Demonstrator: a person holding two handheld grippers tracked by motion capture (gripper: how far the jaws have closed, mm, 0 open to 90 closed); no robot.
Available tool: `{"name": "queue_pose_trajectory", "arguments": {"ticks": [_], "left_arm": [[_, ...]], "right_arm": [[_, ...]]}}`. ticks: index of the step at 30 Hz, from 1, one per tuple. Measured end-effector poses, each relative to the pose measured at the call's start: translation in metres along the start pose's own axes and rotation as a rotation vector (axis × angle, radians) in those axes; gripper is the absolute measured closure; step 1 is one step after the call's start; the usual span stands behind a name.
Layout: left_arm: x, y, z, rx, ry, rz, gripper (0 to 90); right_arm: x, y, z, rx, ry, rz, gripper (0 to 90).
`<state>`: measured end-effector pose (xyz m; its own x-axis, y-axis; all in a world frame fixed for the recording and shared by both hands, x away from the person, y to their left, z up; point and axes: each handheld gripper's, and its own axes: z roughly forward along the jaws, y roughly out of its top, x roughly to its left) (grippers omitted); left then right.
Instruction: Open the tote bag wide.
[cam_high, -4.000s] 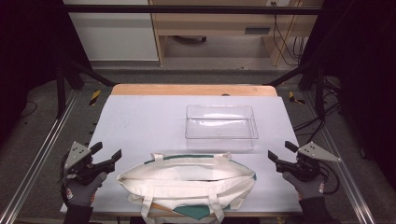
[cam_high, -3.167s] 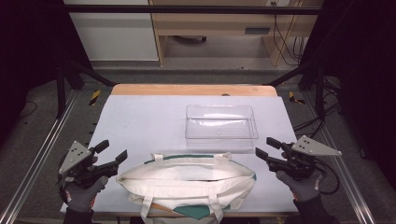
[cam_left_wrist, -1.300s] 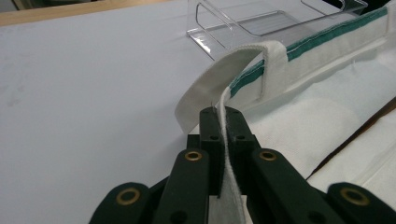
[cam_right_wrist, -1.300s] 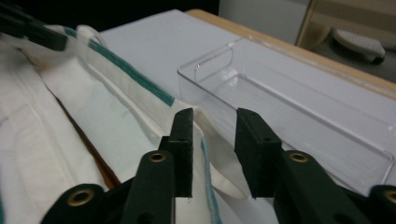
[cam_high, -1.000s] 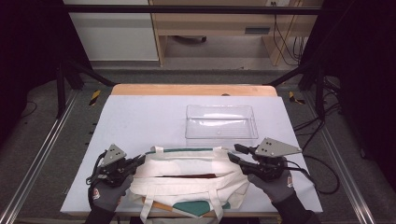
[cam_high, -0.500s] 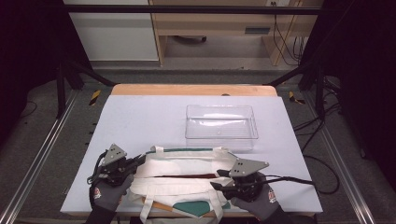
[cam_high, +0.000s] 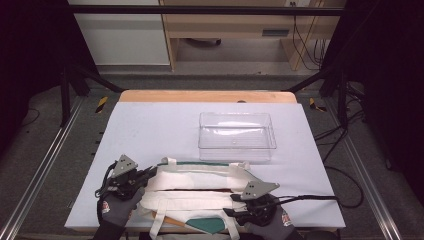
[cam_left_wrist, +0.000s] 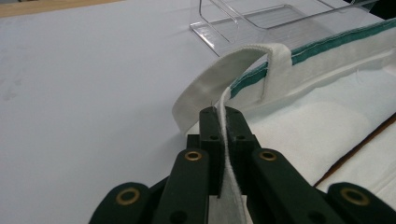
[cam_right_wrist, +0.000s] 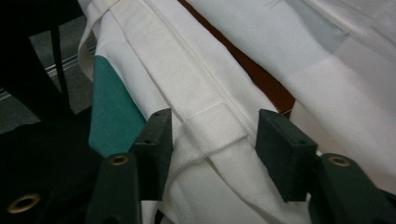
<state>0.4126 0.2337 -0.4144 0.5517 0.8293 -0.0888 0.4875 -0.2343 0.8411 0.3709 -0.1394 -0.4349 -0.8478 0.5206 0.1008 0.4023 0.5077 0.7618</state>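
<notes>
So on the left side of the table, the left gripper (cam_high: 146, 173) is already clamped onto the left end of the white canvas tote bag (cam_high: 200, 192). In the left gripper view the jaws are pinched tight on a thin fold of the bag's edge, right below where a white handle loop (cam_left_wrist: 219, 77) arcs up off the green-trimmed rim (cam_left_wrist: 322, 46). That grab looks done to me.

The bag itself is lying flat at the near edge of the white table (cam_high: 150, 125), mouth partly gaping so you can see a strip of brownish lining (cam_right_wrist: 243, 65) inside. Just behind it, near but not quite touching as far as I can tell, sits a clear plastic bin (cam_high: 236, 136) with nothing in it.

Over on the right, the right gripper (cam_high: 231, 207) is down at the near side of the bag, jaws spread wide with the stitched handle strap (cam_right_wrist: 205, 126) and near rim sitting between them. Nothing is pinched there yet. There's a green panel (cam_right_wrist: 109, 116) of the bag off to one side in that view.

My read: this is about holding the bag open, and it's roughly halfway through the grabbing part. One side is secured; the right one has yet to close on the near rim, then pull the mouth apart. Whatever goes in or out comes after.
</notes>
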Motion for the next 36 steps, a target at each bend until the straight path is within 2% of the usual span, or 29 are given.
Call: {"name": "queue_pose_trajectory", "arguments": {"ticks": [1, 4, 7, 12, 13, 14, 16, 17, 20, 23, 25, 27, 31, 32, 34, 35, 36], "left_arm": [[0.000, 0.000, 0.000, 0.000, -0.001, -0.002, 87.5], [0.001, 0.000, 0.000, -0.001, -0.003, -0.006, 87.4], [0.002, 0.000, -0.001, -0.003, -0.005, -0.008, 87.5], [0.001, -0.001, -0.001, -0.005, 0.003, -0.019, 87.4], [0.001, -0.001, 0.000, -0.006, 0.004, -0.025, 87.4], [0.002, -0.002, 0.000, -0.013, 0.007, -0.043, 87.3], [0.002, -0.003, 0.002, -0.008, 0.013, -0.053, 87.3], [0.002, -0.003, 0.002, -0.008, 0.013, -0.053, 87.3], [0.000, -0.002, 0.006, -0.007, 0.044, -0.049, 87.3], [0.000, -0.003, 0.008, -0.003, 0.046, -0.050, 87.3], [0.001, -0.004, 0.008, -0.004, 0.045, -0.056, 87.3], [0.001, -0.005, 0.009, -0.009, 0.041, -0.051, 87.2], [0.002, -0.005, 0.009, -0.011, 0.035, -0.036, 86.8], [0.002, -0.005, 0.008, -0.011, 0.031, -0.035, 86.4], [0.003, -0.005, 0.008, -0.014, 0.029, -0.035, 86.4], [0.003, -0.005, 0.008, -0.014, 0.029, -0.035, 86.5], [0.002, -0.005, 0.008, -0.013, 0.028, -0.032, 86.7]], "right_arm": [[0.000, 0.000, 0.000, 0.000, 0.000, 0.000, 55.6], [0.000, 0.001, -0.004, 0.000, 0.007, 0.002, 71.9], [-0.001, 0.003, -0.008, 0.004, 0.024, 0.012, 80.1], [-0.002, 0.006, -0.019, -0.006, 0.082, 0.033, 82.3], [-0.002, 0.006, -0.019, -0.006, 0.082, 0.033, 82.3], [-0.001, 0.005, -0.024, 0.001, 0.115, 0.038, 82.5], [0.002, 0.001, -0.023, 0.030, 0.134, 0.029, 82.5], [0.002, 0.001, -0.023, 0.030, 0.134, 0.029, 82.5], [0.010, -0.010, -0.014, 0.091, 0.132, 0.020, 82.5], [0.009, -0.013, -0.008, 0.108, 0.137, 0.021, 82.5], [0.006, -0.019, 0.000, 0.126, 0.145, 0.053, 82.3], [0.005, -0.020, 0.002, 0.125, 0.144, 0.061, 81.9], [0.005, -0.019, 0.000, 0.099, 0.133, 0.054, 77.8], [0.004, -0.017, -0.005, 0.069, 0.145, 0.052, 72.1], [0.003, -0.013, -0.010, 0.033, 0.159, 0.056, 68.0], [0.003, -0.013, -0.010, 0.033, 0.159, 0.056, 68.0], [0.001, -0.008, -0.017, -0.028, 0.163, 0.060, 66.7]]}}
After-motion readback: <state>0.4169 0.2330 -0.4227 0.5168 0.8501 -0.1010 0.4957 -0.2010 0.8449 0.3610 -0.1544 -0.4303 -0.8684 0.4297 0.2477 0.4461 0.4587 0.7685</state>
